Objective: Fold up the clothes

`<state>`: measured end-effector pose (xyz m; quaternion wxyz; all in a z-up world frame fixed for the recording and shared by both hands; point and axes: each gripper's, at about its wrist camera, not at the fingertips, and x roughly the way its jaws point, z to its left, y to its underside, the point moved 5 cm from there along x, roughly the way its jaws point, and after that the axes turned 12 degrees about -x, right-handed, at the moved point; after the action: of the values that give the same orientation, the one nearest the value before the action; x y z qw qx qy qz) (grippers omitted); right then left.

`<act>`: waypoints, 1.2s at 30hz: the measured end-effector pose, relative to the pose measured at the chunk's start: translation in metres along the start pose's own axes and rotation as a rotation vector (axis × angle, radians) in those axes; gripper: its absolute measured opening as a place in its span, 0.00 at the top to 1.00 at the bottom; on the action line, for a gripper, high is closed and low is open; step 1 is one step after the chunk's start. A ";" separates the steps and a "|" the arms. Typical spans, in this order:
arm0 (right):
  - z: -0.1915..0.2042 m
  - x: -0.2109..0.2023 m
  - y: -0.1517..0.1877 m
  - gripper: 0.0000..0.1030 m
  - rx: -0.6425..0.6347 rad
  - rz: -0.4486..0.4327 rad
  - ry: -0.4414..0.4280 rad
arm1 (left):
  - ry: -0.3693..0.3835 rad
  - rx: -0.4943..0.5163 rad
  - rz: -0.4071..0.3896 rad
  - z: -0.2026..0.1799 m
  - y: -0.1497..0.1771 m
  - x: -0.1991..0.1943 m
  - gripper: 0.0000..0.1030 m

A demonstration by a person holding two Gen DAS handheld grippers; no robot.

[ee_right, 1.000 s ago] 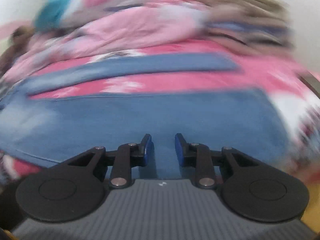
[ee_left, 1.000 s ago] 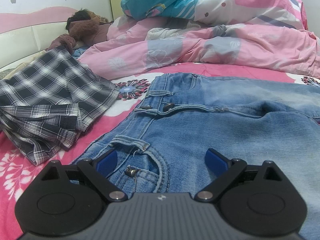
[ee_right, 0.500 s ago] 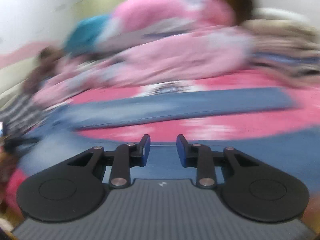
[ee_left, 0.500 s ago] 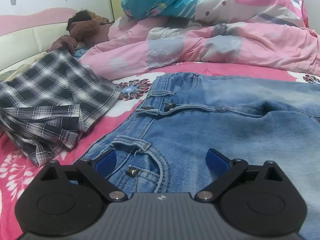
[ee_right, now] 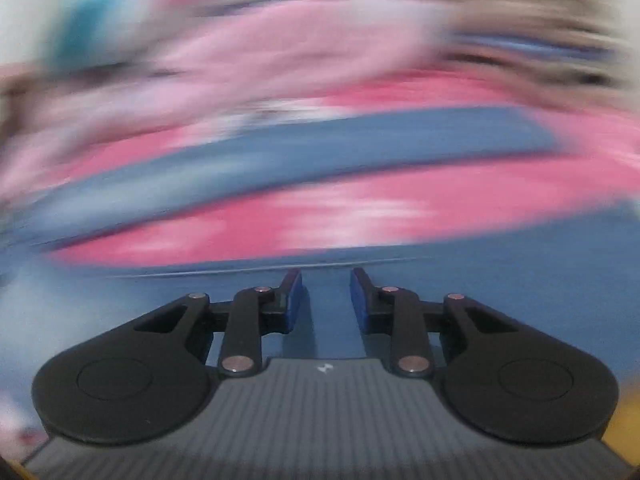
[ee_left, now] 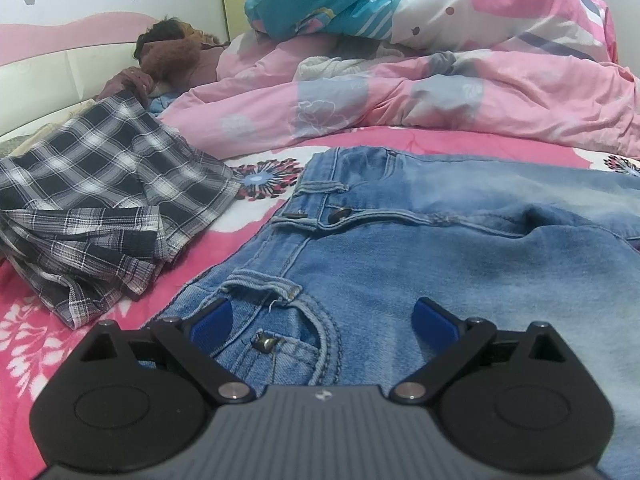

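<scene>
A pink floral bedsheet covered the bed, a rumpled pink duvet heaped at its far side. Blue jeans lay spread flat on the sheet, waistband beside a folded plaid shirt. The left gripper tilted down over the front pocket, jaws wide apart, gripping nothing. The right gripper, also angled down above a blurred jeans leg, was closing its narrowly parted jaws, with no cloth between them.

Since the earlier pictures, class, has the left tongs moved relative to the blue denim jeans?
No. The left tongs hover, open, over the blue denim jeans at the same pocket rivet, and the folded plaid shirt sits where it did.
</scene>
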<state>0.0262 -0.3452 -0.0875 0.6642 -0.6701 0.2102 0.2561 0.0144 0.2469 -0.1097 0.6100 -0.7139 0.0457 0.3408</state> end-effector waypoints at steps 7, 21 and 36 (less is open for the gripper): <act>-0.012 -0.029 -0.001 0.73 0.111 -0.085 0.135 | 0.003 -0.002 0.007 0.000 -0.001 -0.001 0.05; 0.242 -0.044 0.057 0.57 -0.429 -0.148 -0.344 | 0.000 0.052 -0.024 0.011 0.037 -0.071 0.05; 0.238 -0.039 0.061 0.39 -0.379 -0.152 -0.440 | -0.058 -0.217 0.055 0.078 0.028 -0.098 0.04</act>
<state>-0.0573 -0.1119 -0.1083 0.5741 -0.7245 -0.0410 0.3792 -0.1078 0.2759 -0.0818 0.5207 -0.7639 0.0105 0.3810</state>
